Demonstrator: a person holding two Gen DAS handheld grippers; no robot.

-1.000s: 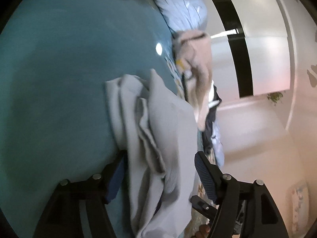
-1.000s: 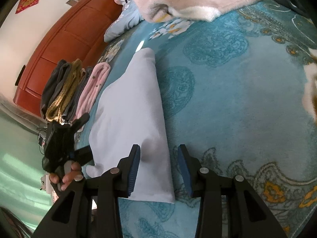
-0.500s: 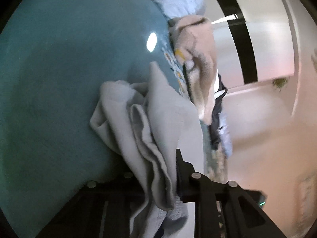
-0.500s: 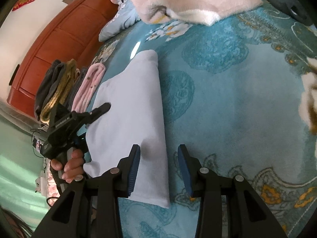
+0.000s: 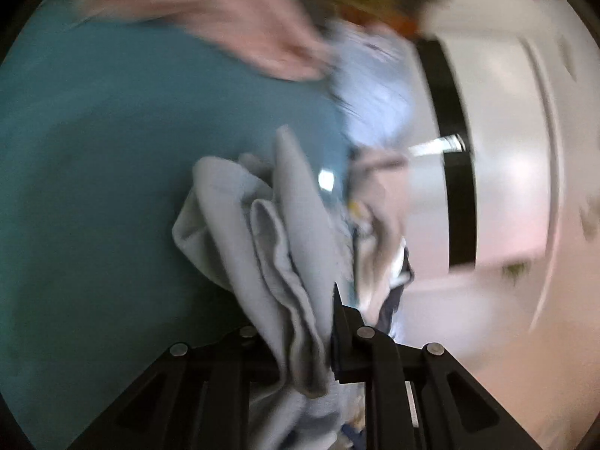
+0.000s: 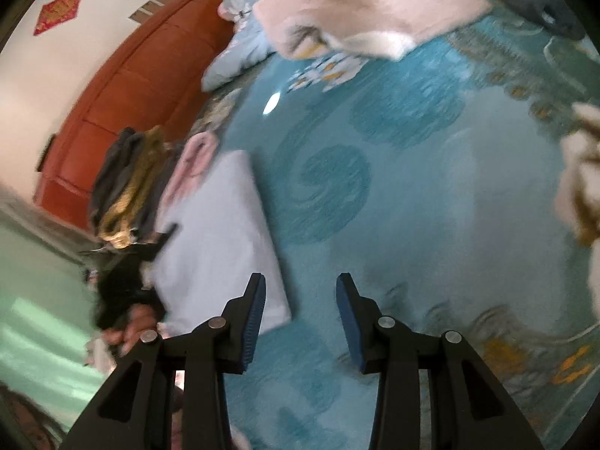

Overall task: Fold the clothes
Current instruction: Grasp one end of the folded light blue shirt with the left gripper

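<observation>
Both fisheye shots are bright with soft daylight and no hard shadows. Left wrist view is smeared by motion blur, worst along the top and right, where the white wall (image 5: 506,150) washes out. Right wrist view is sharper, with 1 small glare spot on the teal bedspread (image 6: 412,225); edges bend and go dark.

My left wrist camera sits right behind the left hand-held gripper (image 5: 318,341), so close that the bunched grey garment (image 5: 262,247) fills the centre; it faces across the teal bed cover (image 5: 112,150) toward a white wall at 3 o'clock, and the picture is blurred. My right wrist camera looks down from above past the right hand-held gripper (image 6: 300,318) at the bed. Both views share the grey garment (image 6: 221,240), at 9 o'clock in the right view, where the left hand-held gripper (image 6: 131,281) also shows.
</observation>
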